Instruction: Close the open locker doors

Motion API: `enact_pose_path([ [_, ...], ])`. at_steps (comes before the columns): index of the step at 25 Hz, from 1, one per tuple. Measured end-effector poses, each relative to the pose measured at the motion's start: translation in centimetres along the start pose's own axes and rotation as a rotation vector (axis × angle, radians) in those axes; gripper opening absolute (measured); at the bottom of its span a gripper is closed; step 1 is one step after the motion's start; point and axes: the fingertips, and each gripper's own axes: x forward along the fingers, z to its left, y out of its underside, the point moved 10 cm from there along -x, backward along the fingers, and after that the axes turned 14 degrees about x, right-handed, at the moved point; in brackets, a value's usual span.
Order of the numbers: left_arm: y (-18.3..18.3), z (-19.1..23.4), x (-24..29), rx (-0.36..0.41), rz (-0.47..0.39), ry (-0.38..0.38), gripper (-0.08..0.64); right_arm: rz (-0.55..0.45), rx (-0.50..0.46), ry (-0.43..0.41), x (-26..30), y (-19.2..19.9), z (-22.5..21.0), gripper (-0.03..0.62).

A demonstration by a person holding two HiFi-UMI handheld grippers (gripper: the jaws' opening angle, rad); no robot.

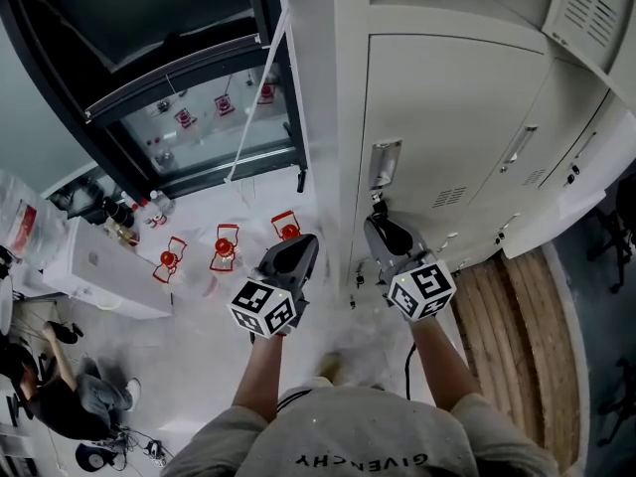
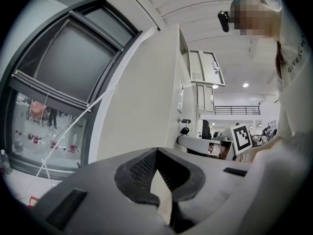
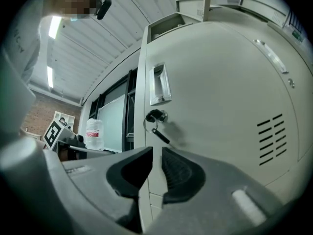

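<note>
The right gripper [image 1: 380,223] was held near the locker door [image 1: 452,107], jaws slightly parted and empty, and the left gripper [image 1: 301,244] was closed on nothing.

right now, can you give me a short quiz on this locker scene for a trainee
1. True or false: a key hangs from the lock of the locker door in front of the right gripper.
2. The right gripper's jaws are: A) slightly apart, nothing between them; B) clamped on the key; C) wide open.
3. In the head view, on which side of the picture do the open locker doors stand?
Key: 1 true; 2 A; 3 the right.
</note>
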Motion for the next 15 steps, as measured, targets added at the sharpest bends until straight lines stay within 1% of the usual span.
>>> enact_pose_path([
  [7, -0.7, -1.8, 1.2, 0.002, -0.007, 0.031, -0.003, 0.012, -0.012, 0.029, -2.4, -0.5, -0.9, 0.048],
  [15, -2.3, -5.1, 3.5, 0.015, -0.039, 0.089, -0.003, -0.045, -0.017, 0.077, -6.9, -3.5, -2.3, 0.048],
])
